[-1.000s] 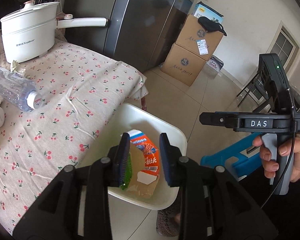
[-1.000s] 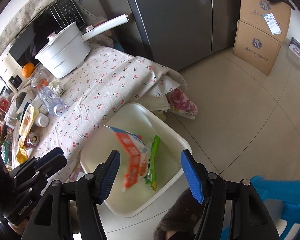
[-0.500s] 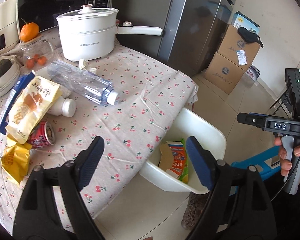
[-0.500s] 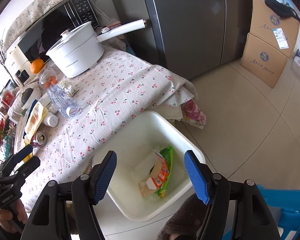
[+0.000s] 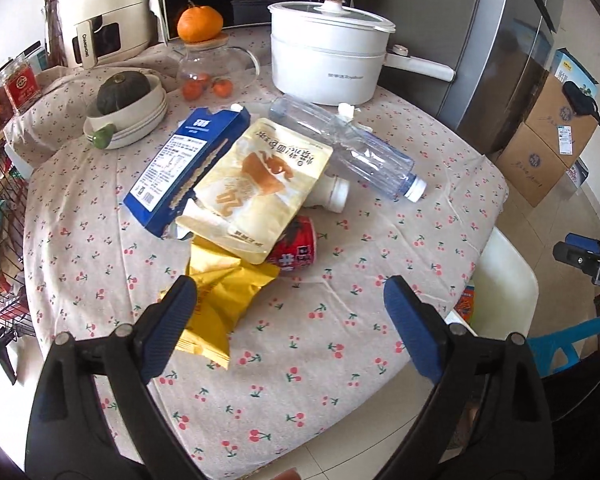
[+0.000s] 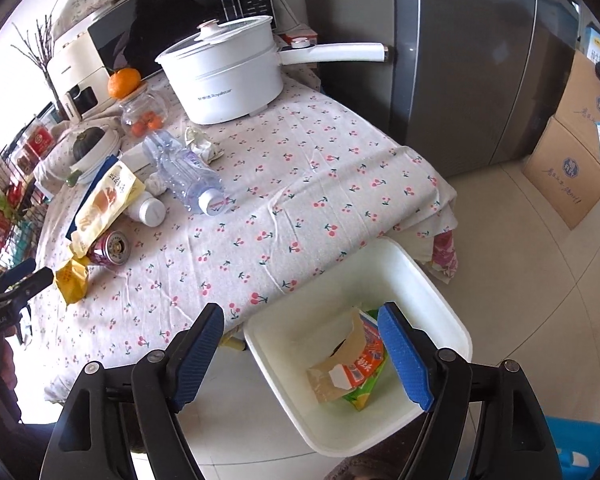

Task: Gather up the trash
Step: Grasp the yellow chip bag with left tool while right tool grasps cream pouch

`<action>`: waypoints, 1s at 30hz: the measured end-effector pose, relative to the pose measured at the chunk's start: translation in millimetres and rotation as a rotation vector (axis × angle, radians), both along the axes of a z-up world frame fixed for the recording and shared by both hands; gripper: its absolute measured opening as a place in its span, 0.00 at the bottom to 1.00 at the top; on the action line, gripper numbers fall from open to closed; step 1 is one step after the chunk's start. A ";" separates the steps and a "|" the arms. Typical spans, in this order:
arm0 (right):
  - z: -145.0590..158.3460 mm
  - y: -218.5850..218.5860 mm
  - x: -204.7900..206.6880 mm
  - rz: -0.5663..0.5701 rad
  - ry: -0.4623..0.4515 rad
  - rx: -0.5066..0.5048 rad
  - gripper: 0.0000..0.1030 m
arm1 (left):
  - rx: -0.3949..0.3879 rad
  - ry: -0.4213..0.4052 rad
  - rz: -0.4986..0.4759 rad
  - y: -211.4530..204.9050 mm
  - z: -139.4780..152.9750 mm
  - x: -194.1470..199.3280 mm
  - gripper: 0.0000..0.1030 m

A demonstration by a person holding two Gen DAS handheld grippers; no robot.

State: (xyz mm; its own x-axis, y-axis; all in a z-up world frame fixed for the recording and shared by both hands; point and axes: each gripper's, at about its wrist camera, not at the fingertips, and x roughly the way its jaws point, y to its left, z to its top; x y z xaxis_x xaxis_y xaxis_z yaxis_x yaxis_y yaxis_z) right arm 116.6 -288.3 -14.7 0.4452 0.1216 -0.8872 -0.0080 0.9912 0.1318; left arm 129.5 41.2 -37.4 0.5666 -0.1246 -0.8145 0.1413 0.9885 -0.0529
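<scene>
My left gripper (image 5: 288,292) hangs over the cherry-print table, its jaws opening wide with nothing between them. Just beyond its fingers lie a yellow wrapper (image 5: 220,300), a red can (image 5: 296,248), a cream snack bag (image 5: 260,184), a blue carton (image 5: 184,164), a small white bottle (image 5: 332,196) and a clear plastic bottle (image 5: 348,152). My right gripper (image 6: 300,316) is over the table edge and the white bin (image 6: 436,288), jaws opening and empty. An orange carton (image 6: 352,368) and a green wrapper (image 6: 364,394) lie in the bin.
A white pot (image 5: 328,64) with a long handle, a glass jar (image 5: 208,68) topped by an orange, and a bowl (image 5: 132,108) holding a squash stand at the table's back. A fridge (image 6: 480,60), cardboard boxes (image 6: 580,152) and a blue stool (image 6: 588,452) surround the bin.
My left gripper let go of the orange carton into the bin, spread its jaws and swung left over the table's trash. My right gripper widened and shifted towards the table.
</scene>
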 end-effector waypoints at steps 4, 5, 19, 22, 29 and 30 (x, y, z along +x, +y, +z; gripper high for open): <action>-2.0 20.3 6.3 0.030 0.008 -0.006 0.79 | 0.004 0.067 0.018 26.4 -22.2 10.7 0.92; -2.4 24.5 7.4 0.036 0.010 -0.006 0.79 | -0.003 0.082 0.023 33.0 -27.7 13.6 0.92; -13.3 78.5 21.3 0.113 0.040 -0.037 0.79 | -0.105 0.238 0.083 56.7 -71.0 25.9 0.27; -15.1 90.9 26.2 0.126 0.048 -0.043 0.79 | -0.108 0.216 0.063 56.1 -60.6 19.2 0.04; -9.3 129.0 53.1 0.173 0.055 -0.003 0.79 | -0.093 0.083 0.036 65.7 -14.1 -20.4 0.04; -7.8 135.8 58.3 0.180 0.054 0.017 0.79 | -0.102 0.068 0.049 70.6 -9.0 -26.2 0.04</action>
